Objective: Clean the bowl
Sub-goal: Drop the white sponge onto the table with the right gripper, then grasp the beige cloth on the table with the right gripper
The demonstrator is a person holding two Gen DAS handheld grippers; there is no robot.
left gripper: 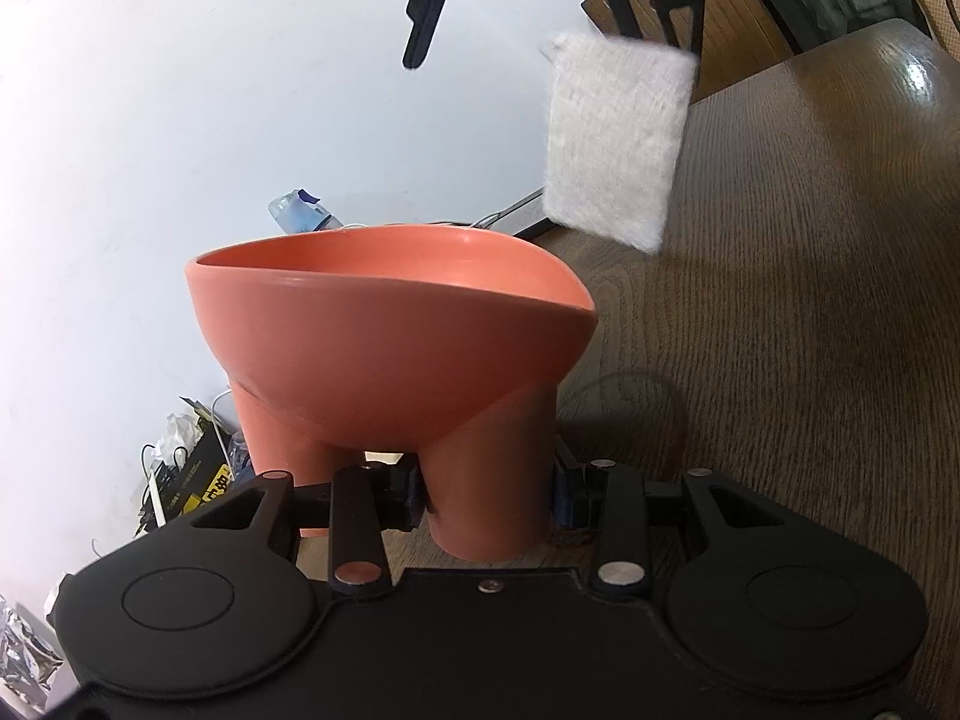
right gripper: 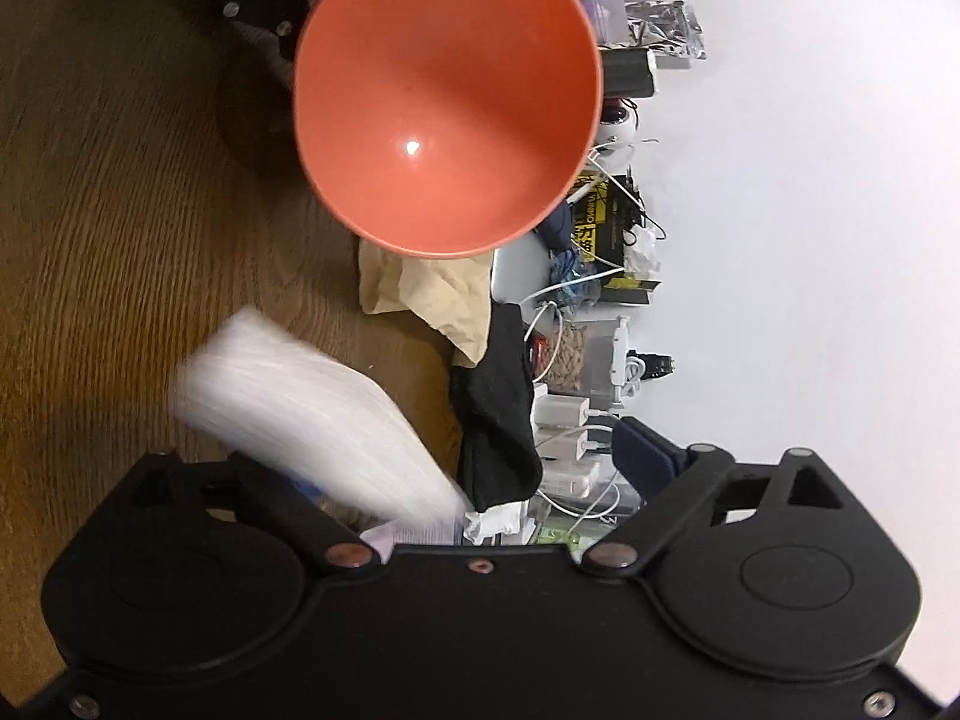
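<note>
An orange bowl (left gripper: pixel 390 330) on tube legs is held up over the wooden table, tilted. My left gripper (left gripper: pixel 486 498) is shut on one of its legs. In the right wrist view the bowl (right gripper: pixel 444 102) shows its smooth, glossy inside. A white fibrous cleaning pad (left gripper: pixel 618 138) is in the air to the right of the bowl, just under one finger of my right gripper (left gripper: pixel 528 12), whose jaws stand wide apart. In the right wrist view the pad (right gripper: pixel 300 408) is blurred beside the left finger of the right gripper (right gripper: pixel 456 462), and no pad presses on it.
Brown wooden table (left gripper: pixel 780 330) runs along a white wall. Clutter lines the wall side: crumpled brown paper (right gripper: pixel 420 294), a black cloth (right gripper: pixel 498 420), white chargers and cables (right gripper: pixel 570 420), a yellow-black box (right gripper: pixel 600 222), a plastic bottle (left gripper: pixel 300 213).
</note>
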